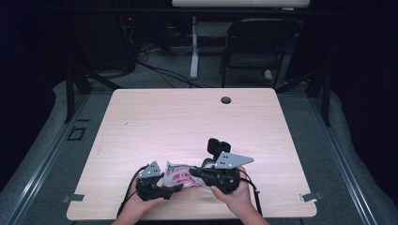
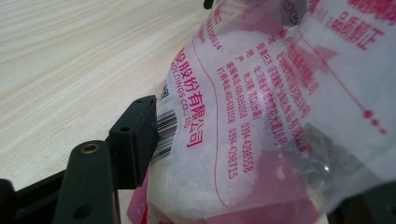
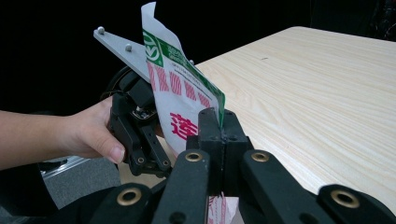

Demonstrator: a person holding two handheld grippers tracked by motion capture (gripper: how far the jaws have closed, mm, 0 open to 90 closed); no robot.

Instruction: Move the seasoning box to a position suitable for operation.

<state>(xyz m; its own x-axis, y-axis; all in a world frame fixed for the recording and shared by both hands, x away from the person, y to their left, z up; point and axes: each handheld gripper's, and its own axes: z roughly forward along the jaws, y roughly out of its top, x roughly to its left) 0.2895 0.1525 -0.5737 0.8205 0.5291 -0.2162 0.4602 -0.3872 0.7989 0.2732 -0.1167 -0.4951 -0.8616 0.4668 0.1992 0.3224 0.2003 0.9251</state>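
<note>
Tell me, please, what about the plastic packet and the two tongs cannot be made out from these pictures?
- Packet: its far end, cut off by the top and right edges of the left gripper view.
- Left tongs: second jaw, hidden behind the packet in the left gripper view.
- Right tongs: packet edge inside the closed jaws, covered.

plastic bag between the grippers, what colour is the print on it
Mostly red-pink lettering on the clear-and-white plastic bag, plus a black barcode; a green band edges its top. The left gripper view shows it best.

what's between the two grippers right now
In the high view, a red-and-white plastic packet spans the gap between the left gripper and the right gripper. The right gripper view shows its edge pinched.
</note>
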